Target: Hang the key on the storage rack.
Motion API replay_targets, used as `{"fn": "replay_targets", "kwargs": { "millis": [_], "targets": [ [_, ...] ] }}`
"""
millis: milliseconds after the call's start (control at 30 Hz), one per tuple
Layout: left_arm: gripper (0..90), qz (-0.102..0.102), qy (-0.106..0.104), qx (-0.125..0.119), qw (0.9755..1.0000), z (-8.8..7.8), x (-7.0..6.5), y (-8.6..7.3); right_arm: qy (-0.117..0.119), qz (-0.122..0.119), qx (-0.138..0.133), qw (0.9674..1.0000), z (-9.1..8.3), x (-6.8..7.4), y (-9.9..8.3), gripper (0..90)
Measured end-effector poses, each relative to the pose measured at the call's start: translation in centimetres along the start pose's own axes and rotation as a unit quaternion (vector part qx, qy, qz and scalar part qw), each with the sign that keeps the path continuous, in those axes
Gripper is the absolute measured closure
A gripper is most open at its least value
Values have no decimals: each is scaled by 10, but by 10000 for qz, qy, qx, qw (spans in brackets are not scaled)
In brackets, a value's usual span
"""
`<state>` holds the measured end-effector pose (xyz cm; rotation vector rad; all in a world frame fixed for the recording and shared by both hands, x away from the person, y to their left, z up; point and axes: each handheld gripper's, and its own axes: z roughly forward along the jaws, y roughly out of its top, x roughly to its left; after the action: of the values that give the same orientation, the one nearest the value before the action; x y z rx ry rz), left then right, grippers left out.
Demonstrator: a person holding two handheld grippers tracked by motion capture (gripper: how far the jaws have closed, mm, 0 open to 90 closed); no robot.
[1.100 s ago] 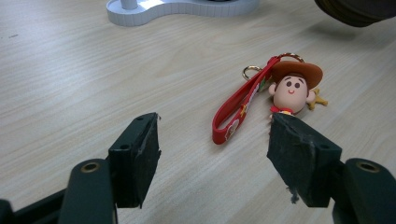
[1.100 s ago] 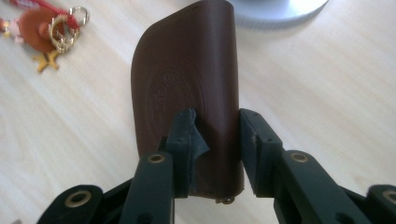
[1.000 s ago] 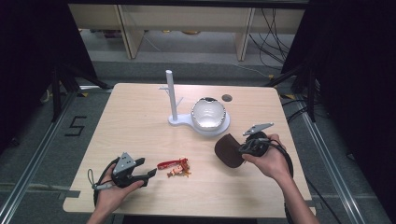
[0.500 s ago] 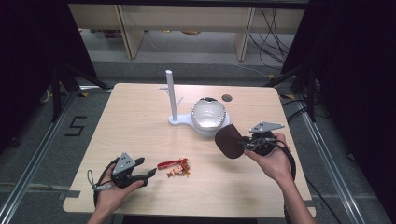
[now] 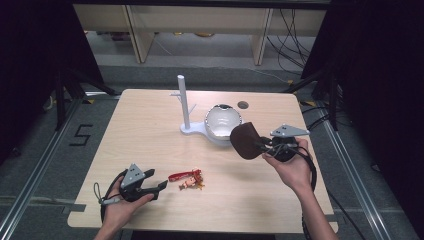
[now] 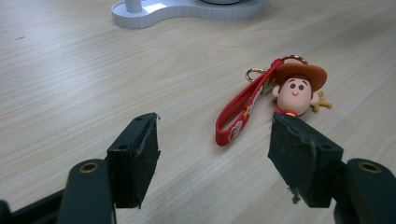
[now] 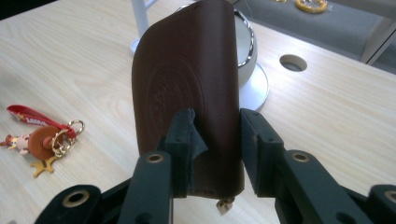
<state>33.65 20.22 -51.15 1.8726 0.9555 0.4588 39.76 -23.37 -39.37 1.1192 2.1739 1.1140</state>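
While the right gripper (image 7: pixel 215 140) clamps a brown pouch (image 7: pixel 189 74) — held above the table (image 5: pixel 150 130).

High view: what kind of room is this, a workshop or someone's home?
Probably a lab or recording room rather than a home: the wooden table stands between dark curtains, tape and a "5" mark the floor, and cables trail behind.

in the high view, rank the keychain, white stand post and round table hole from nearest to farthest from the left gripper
1. The keychain, just to the right of the left gripper.
2. The white stand post, farther up the table, mid-table.
3. The round table hole, near the far edge, toward the right.
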Motion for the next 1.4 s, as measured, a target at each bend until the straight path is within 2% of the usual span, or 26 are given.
{"fn": "replay_targets", "kwargs": {
  "millis": [33, 67, 133, 233, 367, 433, 467, 567, 600, 633, 733, 800, 900, 933, 967, 1000, 1033, 1100, 1133, 1167, 1200, 1233, 1267, 1300, 1367, 1400],
  "targets": [
    [323, -1, 1, -1, 10000, 0, 0, 0, -57, 86, -54, 9999, 0, 1, 1, 673],
    [323, -2, 2, -2, 10000, 0, 0, 0, -64, -28, -90, 9999, 0, -1, 2, 672],
    [323, 6, -1, 4, 10000, 0, 0, 0, -21, 99, -102, 9999, 0, 0, 3, 672],
    [322, -23, 5, 10, 10000, 1, -2, -1, -84, -14, -229, 9997, 0, -2, 6, 672],
    [322, 14, -41, 18, 10000, 2, -2, -1, -149, 110, -409, 9990, 2, -1, 8, 672],
    [322, 19, -37, 17, 10000, 2, -2, -1, -138, 87, -447, 9989, 2, -1, 9, 672],
    [322, 16, -39, 16, 10000, 2, -2, -1, -145, -34, -457, 9988, 2, -3, 10, 671],
    [321, 16, -40, 18, 10000, 2, -2, -1, -176, -23, -534, 9984, 3, -4, 11, 672],
    [322, 19, -37, 18, 10000, 2, -2, -1, -151, 67, -516, 9985, 3, -3, 12, 671],
    [322, 21, -33, 14, 10000, 2, -2, -1, -202, -21, -588, 9981, 4, -4, 12, 672],
    [322, 6, -27, 12, 10000, 1, -2, -1, -193, 14, -605, 9980, 5, -4, 14, 672],
    [322, 6, -26, 14, 10000, 1, -2, -1, -221, -14, -683, 9974, 6, -5, 14, 671],
    [322, 3, -27, 19, 10000, 1, -2, -1, -175, 112, -752, 9970, 8, -5, 16, 671],
    [322, 1, -17, 20, 10000, 1, -2, -1, -279, 54, -903, 9955, 10, -6, 16, 672],
    [321, 0, 5, 36, 10000, 1, -2, -1, -244, 26, -811, 9964, 9, -7, 17, 671],
    [321, 0, 0, 28, 10000, 1, -2, -1, -153, 147, -816, 9964, 11, -5, 17, 672],
    [321, 0, 1, 30, 10000, 1, -2, -1, -233, 93, -871, 9959, 11, -6, 18, 671],
    [321, 1, 2, 28, 10000, 1, -2, -1, -255, 68, -918, 9954, 12, -7, 19, 671],
    [321, -2, 2, 30, 10000, 1, -2, -1, -178, 155, -919, 9955, 13, -6, 20, 671],
    [321, 5, 5, 33, 10000, 0, -2, -1, -257, 84, -979, 9948, 14, -7, 21, 671],
    [321, 7, 4, 35, 10000, 0, -2, -1, -167, 216, -968, 9949, 15, -4, 22, 670],
    [321, 6, -15, 18, 10000, 1, -2, -1, -204, 207, -949, 9951, 15, -4, 23, 670],
    [321, 5, -29, 18, 10000, 1, -2, -1, -154, 337, -912, 9951, 15, -2, 24, 670],
    [321, 8, -28, 18, 10000, 1, -2, -1, -187, 281, -1036, 9940, 18, -3, 27, 670],
    [321, 11, 5, 38, 10000, 0, -2, -1, -199, 168, -1038, 9943, 18, -4, 28, 670],
    [321, 7, 4, 34, 10000, 0, -2, -1, -190, 210, -1105, 9935, 20, -3, 29, 670]
  ]
}}
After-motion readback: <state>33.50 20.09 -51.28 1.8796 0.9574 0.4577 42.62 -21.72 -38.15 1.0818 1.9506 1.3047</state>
